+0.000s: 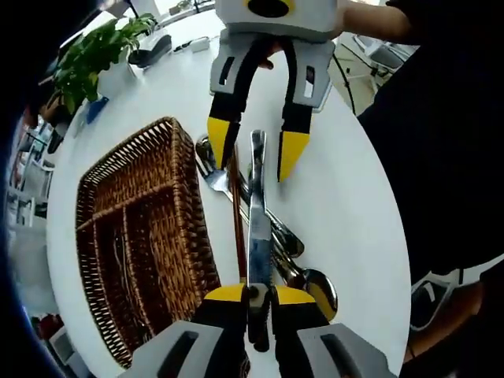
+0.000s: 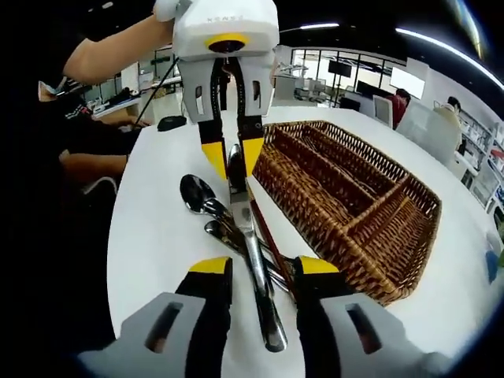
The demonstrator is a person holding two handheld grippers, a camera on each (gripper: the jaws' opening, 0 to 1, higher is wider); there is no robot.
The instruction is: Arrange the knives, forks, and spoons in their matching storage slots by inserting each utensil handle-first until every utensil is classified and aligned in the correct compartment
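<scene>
While clamped, knife (image 1: 257,228) in left tool (image 1: 257,296)

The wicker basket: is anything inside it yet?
The wicker basket has several compartments, and those facing the right gripper view look bare. In the left gripper view, thin dark lines lie in its long slots, too dim to tell whether they are utensils. The knife is outside it, held by the left gripper.

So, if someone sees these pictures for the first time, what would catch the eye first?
Probably the knife, held above the white table by the left gripper, its other end between the open jaws of the right gripper. Beneath it lies a pile of cutlery, with a brown wicker tray beside.
</scene>
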